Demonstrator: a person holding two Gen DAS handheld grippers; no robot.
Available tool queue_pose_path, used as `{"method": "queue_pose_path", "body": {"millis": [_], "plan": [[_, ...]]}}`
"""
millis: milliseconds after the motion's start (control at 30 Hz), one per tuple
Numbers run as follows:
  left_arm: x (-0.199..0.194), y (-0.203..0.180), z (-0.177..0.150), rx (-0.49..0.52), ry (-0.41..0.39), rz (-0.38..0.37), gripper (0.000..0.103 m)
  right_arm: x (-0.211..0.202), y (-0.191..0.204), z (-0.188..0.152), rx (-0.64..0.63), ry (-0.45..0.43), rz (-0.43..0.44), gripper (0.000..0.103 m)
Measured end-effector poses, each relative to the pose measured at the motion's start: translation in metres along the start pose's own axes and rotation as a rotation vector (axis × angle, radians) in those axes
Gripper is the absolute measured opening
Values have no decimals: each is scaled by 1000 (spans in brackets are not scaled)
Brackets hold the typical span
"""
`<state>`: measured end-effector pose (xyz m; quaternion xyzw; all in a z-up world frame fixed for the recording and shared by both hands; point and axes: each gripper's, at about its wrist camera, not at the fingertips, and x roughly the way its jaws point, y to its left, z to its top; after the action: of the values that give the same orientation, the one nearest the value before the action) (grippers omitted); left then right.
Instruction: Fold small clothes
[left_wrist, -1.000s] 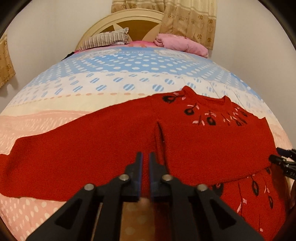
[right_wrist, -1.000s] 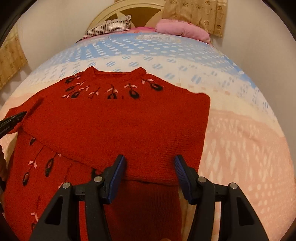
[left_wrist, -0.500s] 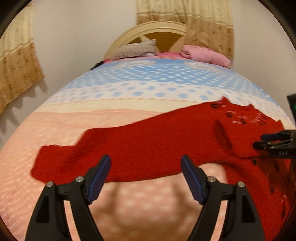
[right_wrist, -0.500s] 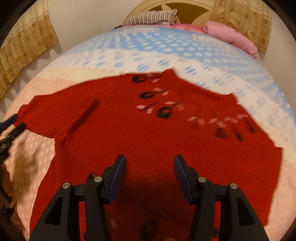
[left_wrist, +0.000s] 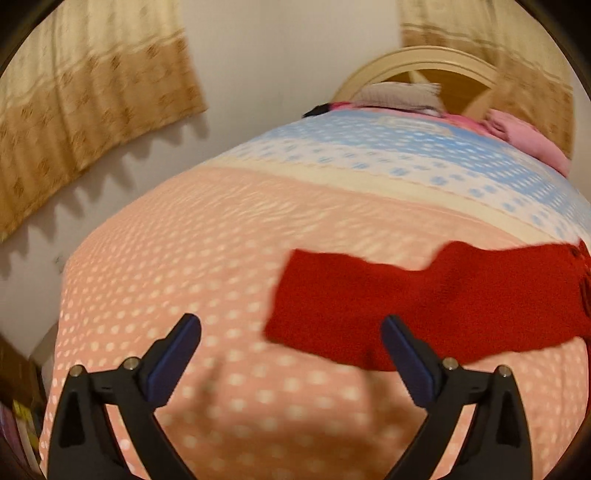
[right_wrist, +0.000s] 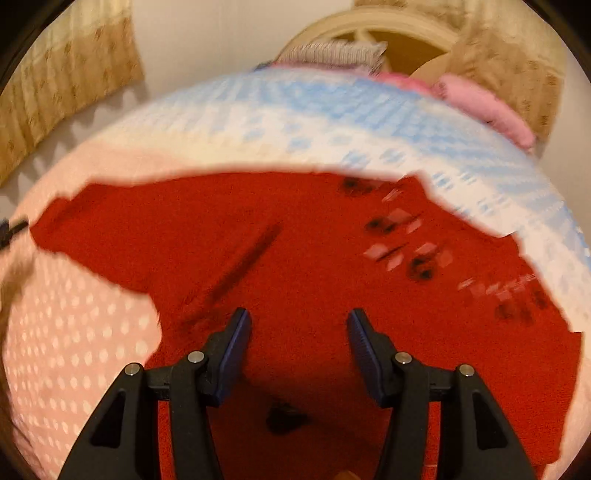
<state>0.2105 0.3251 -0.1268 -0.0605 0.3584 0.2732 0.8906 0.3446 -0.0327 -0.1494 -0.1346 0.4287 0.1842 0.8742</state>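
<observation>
A red knitted sweater (right_wrist: 295, 251) with dark and pink flower embroidery lies flat on the bed. Its long sleeve (left_wrist: 424, 299) stretches out left, the cuff end resting on the pink dotted bedspread (left_wrist: 184, 258). My left gripper (left_wrist: 291, 332) hovers just before that cuff with its jaws opening wide; nothing is pressed between the pads. My right gripper (right_wrist: 299, 325) hangs over the sweater's body, jaws apart and holding nothing. At the far left of the right wrist view, the left gripper's fingertips (right_wrist: 13, 229) show at the sleeve's end.
The bedspread turns cream and blue (left_wrist: 406, 155) toward a headboard (left_wrist: 424, 66) with a striped pillow (left_wrist: 399, 94) and a pink pillow (left_wrist: 528, 140). A curtain (left_wrist: 85, 110) hangs on the left wall. The bed's left edge drops to clutter (left_wrist: 18, 417) on the floor.
The left jaws went from shut to wide open, and that gripper swung left along the sleeve to its cuff. The right gripper shifted left over the sweater's body, its jaws unchanged.
</observation>
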Motion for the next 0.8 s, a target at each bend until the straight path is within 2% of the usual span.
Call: {"method": "queue_pose_path", "body": {"millis": [100, 233, 333, 467, 567, 667, 733, 800], "plan": [[11, 19, 0, -72, 23, 12, 101, 0, 6, -6, -20, -40, -45, 59], [22, 32, 1, -143, 47, -6, 101, 0, 0, -8, 11, -50, -39, 66], [30, 29, 3, -151, 73, -22, 100, 0, 0, -8, 14, -54, -48, 67], [39, 19, 10, -100, 89, -29, 97, -2, 9, -10, -13, -62, -94, 68], [48, 9, 15, -65, 120, -51, 88, -2, 11, -10, -29, -67, -115, 69], [56, 0, 14, -23, 164, -75, 73, -2, 11, -9, -30, -68, -118, 69], [54, -1, 14, -23, 161, -97, 61, -2, 10, -9, -30, -70, -119, 69], [53, -2, 14, -26, 165, -108, 54, -3, 11, -10, -34, -72, -127, 69]]}}
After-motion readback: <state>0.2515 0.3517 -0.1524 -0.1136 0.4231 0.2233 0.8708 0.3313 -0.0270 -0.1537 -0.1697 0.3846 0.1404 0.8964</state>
